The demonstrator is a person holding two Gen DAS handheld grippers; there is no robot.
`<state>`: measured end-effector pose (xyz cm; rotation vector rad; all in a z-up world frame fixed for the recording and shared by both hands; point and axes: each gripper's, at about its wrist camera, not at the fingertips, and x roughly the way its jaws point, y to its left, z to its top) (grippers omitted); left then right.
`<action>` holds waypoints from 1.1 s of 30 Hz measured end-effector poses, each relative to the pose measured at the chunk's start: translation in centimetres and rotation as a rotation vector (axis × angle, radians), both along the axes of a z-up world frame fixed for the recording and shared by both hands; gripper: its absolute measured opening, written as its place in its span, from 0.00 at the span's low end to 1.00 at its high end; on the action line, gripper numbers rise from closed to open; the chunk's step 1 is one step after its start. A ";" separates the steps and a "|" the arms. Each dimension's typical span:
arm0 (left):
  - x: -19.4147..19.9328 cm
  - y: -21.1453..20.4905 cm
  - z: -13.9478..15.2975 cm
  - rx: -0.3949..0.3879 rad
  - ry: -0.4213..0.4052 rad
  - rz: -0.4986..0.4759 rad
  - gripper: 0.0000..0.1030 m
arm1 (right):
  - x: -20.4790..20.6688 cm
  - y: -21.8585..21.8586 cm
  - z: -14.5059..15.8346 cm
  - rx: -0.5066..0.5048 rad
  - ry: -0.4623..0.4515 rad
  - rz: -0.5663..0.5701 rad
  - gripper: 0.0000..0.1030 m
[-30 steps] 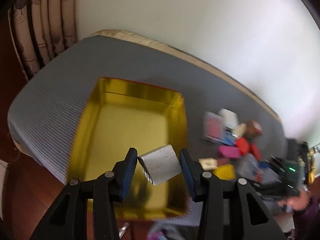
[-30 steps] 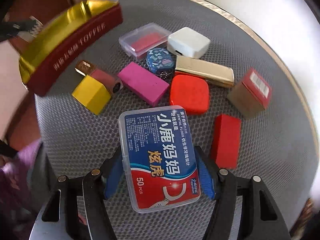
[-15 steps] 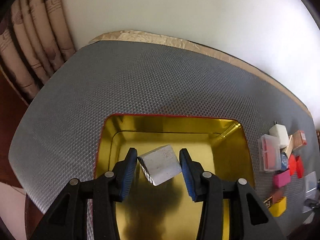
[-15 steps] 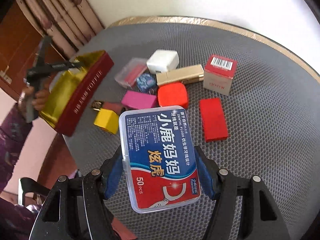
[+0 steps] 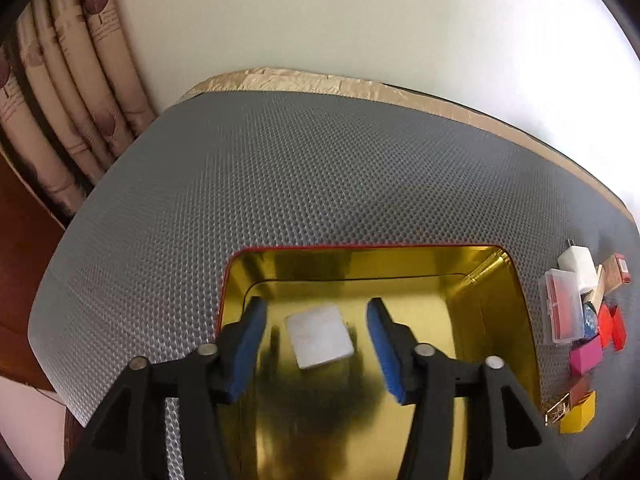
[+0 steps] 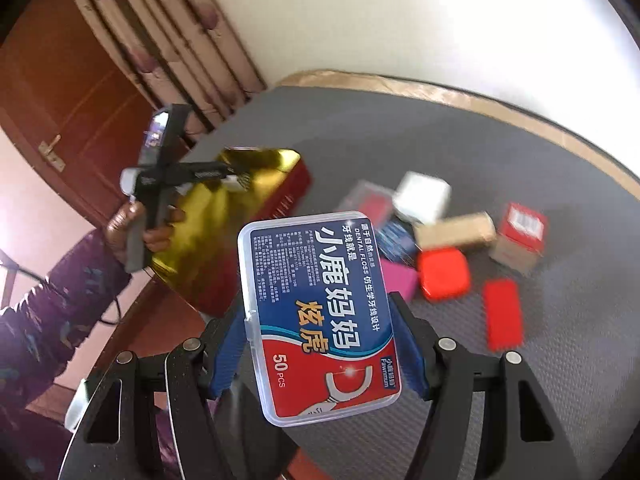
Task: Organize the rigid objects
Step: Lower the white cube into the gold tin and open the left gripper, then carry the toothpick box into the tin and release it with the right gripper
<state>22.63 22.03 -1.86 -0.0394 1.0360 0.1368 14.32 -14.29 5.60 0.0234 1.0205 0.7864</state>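
Observation:
A gold tin (image 5: 484, 304) with a red rim sits on the grey mat. My left gripper (image 5: 316, 344) hangs over it, its jaws opening, and a small white box (image 5: 319, 336) lies blurred on the tin's floor between the blue pads without touching them. My right gripper (image 6: 320, 344) is shut on a clear dental floss box (image 6: 320, 312) with a blue and red label, held high above the mat. In the right wrist view the gold tin (image 6: 224, 216) stands at the left, with the left gripper (image 6: 228, 176) over it in a person's hand (image 6: 160, 236).
Several small boxes lie in a cluster on the mat: white charger (image 6: 422, 196), tan box (image 6: 456, 232), red-topped carton (image 6: 520, 236), red case (image 6: 444, 272), flat red block (image 6: 502, 314), pink block (image 5: 586, 354), yellow block (image 5: 578, 416), clear red case (image 5: 560, 308). Curtains and a wall stand behind.
The left gripper's jaws spread and the white box dropped out of them onto the tin's floor. The right gripper rose with the floss box, so the cluster now looks farther away.

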 end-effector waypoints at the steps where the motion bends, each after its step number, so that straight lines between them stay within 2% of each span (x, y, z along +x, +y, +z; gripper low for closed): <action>1: 0.2 0.0 0.0 0.003 0.005 -0.008 0.53 | 0.2 0.9 0.3 0.009 -0.004 0.007 0.62; 2: 0.3 0.2 0.1 -0.003 0.012 -0.011 0.53 | 0.4 1.6 0.3 0.014 -0.009 0.012 0.62; 4: -0.2 0.7 0.7 -0.081 0.012 -0.011 0.53 | 0.3 3.0 0.9 0.023 -0.019 0.028 0.62; 6: -1.8 1.3 2.3 -0.148 -0.046 0.018 0.53 | 0.4 4.1 1.1 0.030 -0.019 0.042 0.62; 8: -4.0 1.5 4.0 -0.177 -0.099 0.048 0.53 | 1.0 5.6 1.5 0.040 -0.014 0.058 0.62; 11: -8.8 1.7 6.2 -0.187 -0.143 0.172 0.55 | 2.2 8.6 2.1 0.050 -0.007 0.098 0.62; 13: -11.8 1.6 6.5 -0.176 -0.123 0.240 0.60 | 3.2 10.9 2.0 0.053 0.001 0.126 0.62; 15: -15.2 1.2 6.3 -0.179 -0.118 0.284 0.60 | 4.2 13.3 1.6 0.063 0.021 0.150 0.62; 17: -18.4 0.9 5.9 -0.183 -0.144 0.307 0.66 | 5.1 15.3 0.9 0.057 0.034 0.162 0.62; 18: -19.8 0.7 5.5 -0.180 -0.142 0.322 0.73 | 5.6 16.4 0.4 0.049 0.039 0.164 0.62; 19: -20.6 0.7 5.2 -0.180 -0.132 0.332 0.75 | 6.1 17.6 -0.2 0.042 0.048 0.165 0.62; 22: -22.3 0.5 4.4 -0.187 -0.077 0.339 0.75 | 7.4 20.2 -2.2 -0.003 0.072 0.155 0.62; 27: -23.9 -0.6 3.7 -0.185 -0.093 0.328 0.75 | 8.6 23.0 -5.1 -0.074 0.107 0.089 0.62; 29: -23.6 -0.9 3.7 -0.184 -0.107 0.292 0.75 | 9.0 23.5 -6.0 -0.104 0.117 0.056 0.62; 33: -23.1 -0.8 3.2 -0.224 -0.091 0.243 0.75 | 9.4 24.3 -7.3 -0.149 0.130 -0.015 0.62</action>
